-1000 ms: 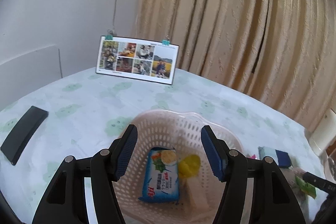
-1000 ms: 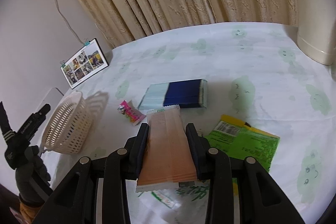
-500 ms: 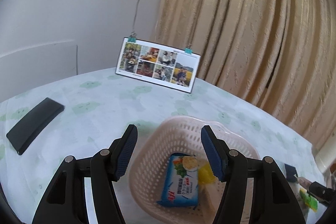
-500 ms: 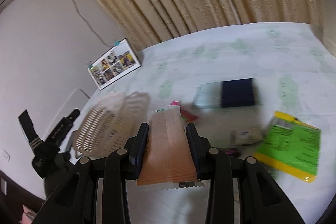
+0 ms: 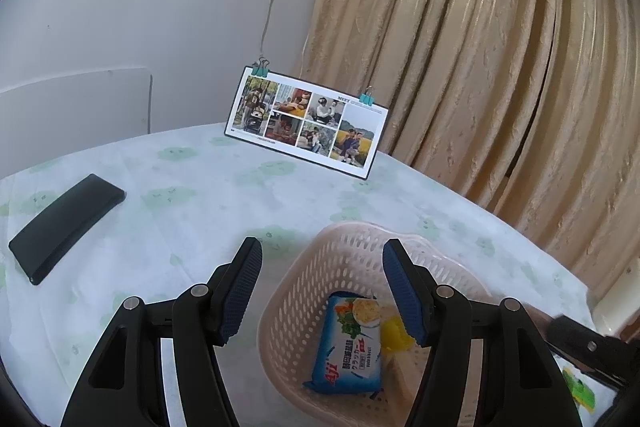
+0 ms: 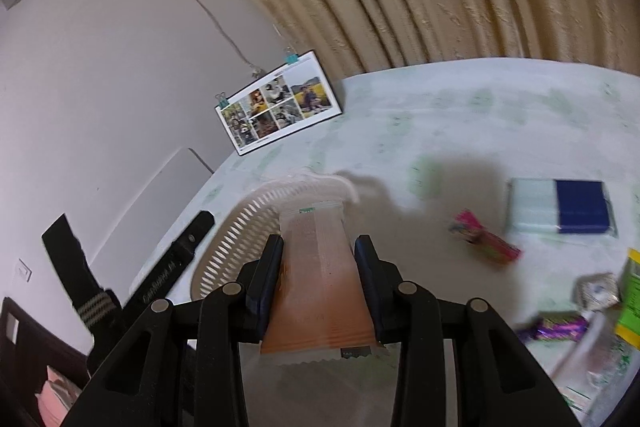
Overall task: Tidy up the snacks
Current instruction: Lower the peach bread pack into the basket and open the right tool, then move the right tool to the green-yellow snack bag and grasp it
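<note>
Snacks partly sorted, one orange packet on its way to the basket.

Beyond the right gripper (image 6: 318,287), whose fingers were clamped on a flat, crimp-edged orange packet (image 6: 320,275), sat the perforated pink plastic basket (image 5: 320,267); it already held a glossy blue cracker pack (image 5: 350,347) and a yellow piece (image 5: 394,333). The left gripper (image 5: 322,291) stood wide apart, empty. Right of the fingers, a blue-and-white pack (image 6: 560,207), pink wrapper (image 6: 484,237) and purple bar (image 6: 554,331) were left on the cloth-covered surface (image 6: 460,115).

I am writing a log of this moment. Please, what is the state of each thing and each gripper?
Left gripper: open, empty.
Right gripper: shut on the orange snack packet.
Pink perforated plastic basket: upright, partly filled.
Blue cracker packet: lying in the basket.
Blue and pale box: lying flat on the table.
Photo card: propped upright.
</note>
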